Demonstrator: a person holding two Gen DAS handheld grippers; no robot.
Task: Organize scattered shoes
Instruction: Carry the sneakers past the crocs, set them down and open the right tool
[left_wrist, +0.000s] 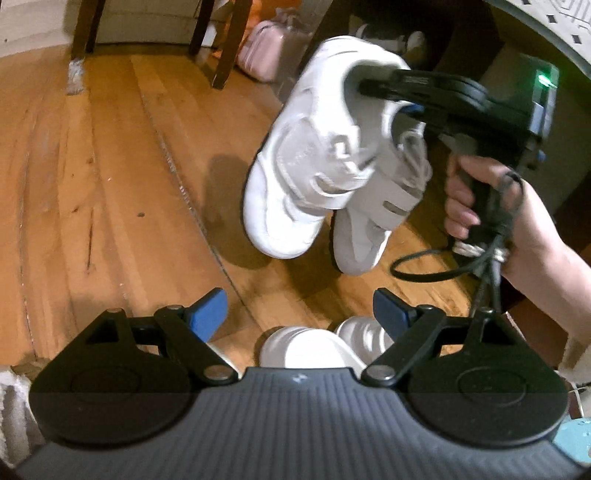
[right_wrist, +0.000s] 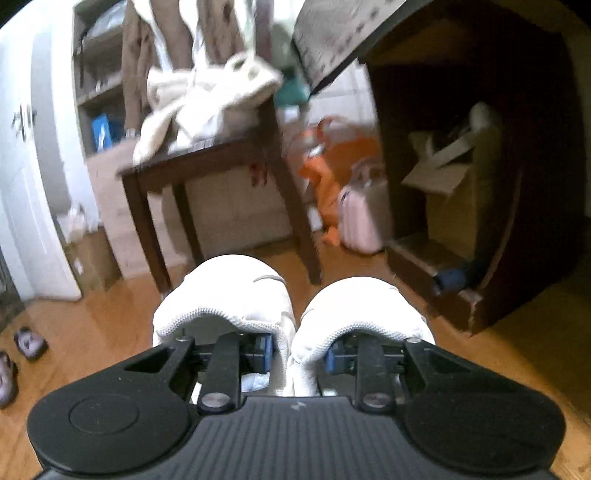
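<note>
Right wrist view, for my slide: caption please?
Right tool carries a pair of white sneakers pinched together above the wooden floor.

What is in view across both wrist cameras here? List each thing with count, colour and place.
white sneakers: two, white, off the floor, inner collars pinched together by the right gripper
pale shoes: two, white, floor below the left gripper
sandals: two, greyish, floor at far left
wooden table: one, dark brown, cloth piled on top
pink bag: one, by the cabinet
floor: wood, orange-brown
left hand-held gripper: open, holding nothing
right hand-held gripper: shut on the sneakers
hand: gripping the right handle
</note>
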